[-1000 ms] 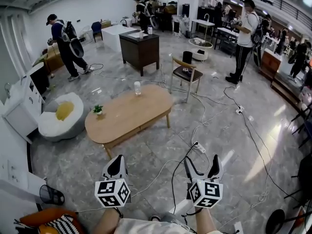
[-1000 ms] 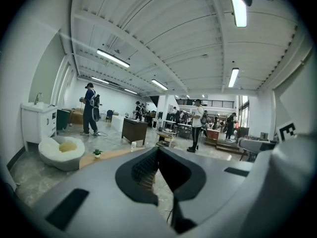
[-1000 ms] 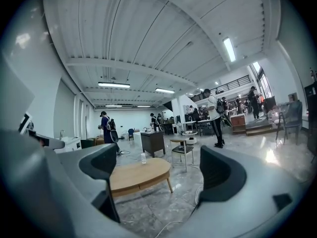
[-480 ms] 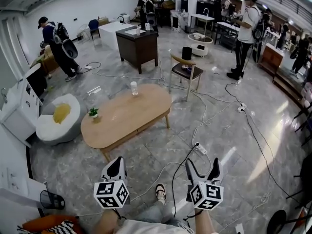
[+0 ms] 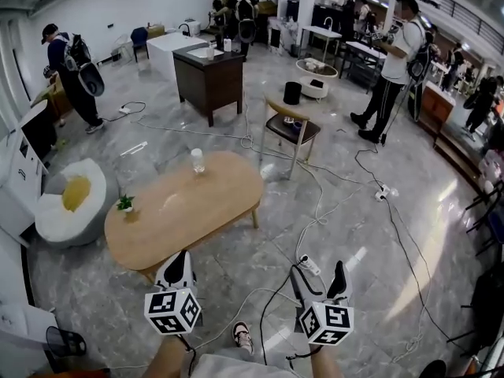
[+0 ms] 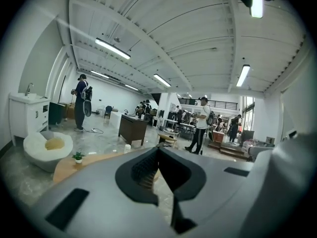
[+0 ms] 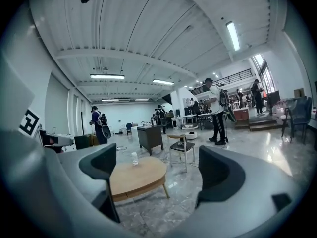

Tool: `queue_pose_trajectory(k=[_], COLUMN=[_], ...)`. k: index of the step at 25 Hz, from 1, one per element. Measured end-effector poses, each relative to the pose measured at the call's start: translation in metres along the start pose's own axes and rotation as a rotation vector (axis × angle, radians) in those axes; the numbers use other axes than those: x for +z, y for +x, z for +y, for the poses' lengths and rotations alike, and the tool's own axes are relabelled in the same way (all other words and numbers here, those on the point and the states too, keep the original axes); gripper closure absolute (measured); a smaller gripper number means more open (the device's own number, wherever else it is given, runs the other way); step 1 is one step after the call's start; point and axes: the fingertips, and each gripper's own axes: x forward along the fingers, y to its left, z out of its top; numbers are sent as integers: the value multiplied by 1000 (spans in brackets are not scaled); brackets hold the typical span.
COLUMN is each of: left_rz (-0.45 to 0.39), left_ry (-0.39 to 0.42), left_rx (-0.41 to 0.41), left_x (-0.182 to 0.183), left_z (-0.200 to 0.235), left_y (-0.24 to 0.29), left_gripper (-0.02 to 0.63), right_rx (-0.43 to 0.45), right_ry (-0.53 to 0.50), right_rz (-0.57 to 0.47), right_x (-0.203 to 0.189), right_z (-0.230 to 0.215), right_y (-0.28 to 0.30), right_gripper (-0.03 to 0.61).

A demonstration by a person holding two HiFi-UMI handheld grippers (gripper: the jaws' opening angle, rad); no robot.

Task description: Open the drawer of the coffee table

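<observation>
The oval wooden coffee table [image 5: 185,207] stands on the marble floor ahead and to the left of me, also in the right gripper view [image 7: 136,175]. A drawer front shows as a band under its top [image 7: 143,188]; it looks closed. A glass [image 5: 197,161] and a small potted plant [image 5: 125,204] stand on the top. My left gripper [image 5: 181,257] hovers near the table's near edge with its jaws together and nothing between them [image 6: 158,150]. My right gripper [image 5: 317,272] is open and empty [image 7: 158,155], over bare floor to the right of the table.
A white beanbag seat [image 5: 67,203] sits left of the table, a wooden chair [image 5: 287,128] behind it, a dark cabinet [image 5: 209,73] further back. Cables and a power strip [image 5: 309,264] cross the floor by my right gripper. My sandalled foot [image 5: 242,337] shows below. People stand around the room.
I have walked forward: the table has come nearer and slid to the left in the head view. Both grippers keep their pose, the left shut and the right open.
</observation>
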Motion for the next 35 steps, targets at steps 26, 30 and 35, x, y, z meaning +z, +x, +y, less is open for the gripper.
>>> queue_pose_trajectory(k=[26,30,35], left_rz=[-6,13,33], left_ry=[-101,-137,-141], left_rx=[186,270,336], left_x=[31,26,31], left_z=[50,43,15], left_y=[199,232,278], left_gripper=[623,623,623], right_rx=[90,169,268], right_ry=[-34,-52,-65], right_rz=[93,112,140], right_x=[34,46,62], right_z=[-61,-76,-97], right_y=[262,327,403], right_gripper=[72,72,72])
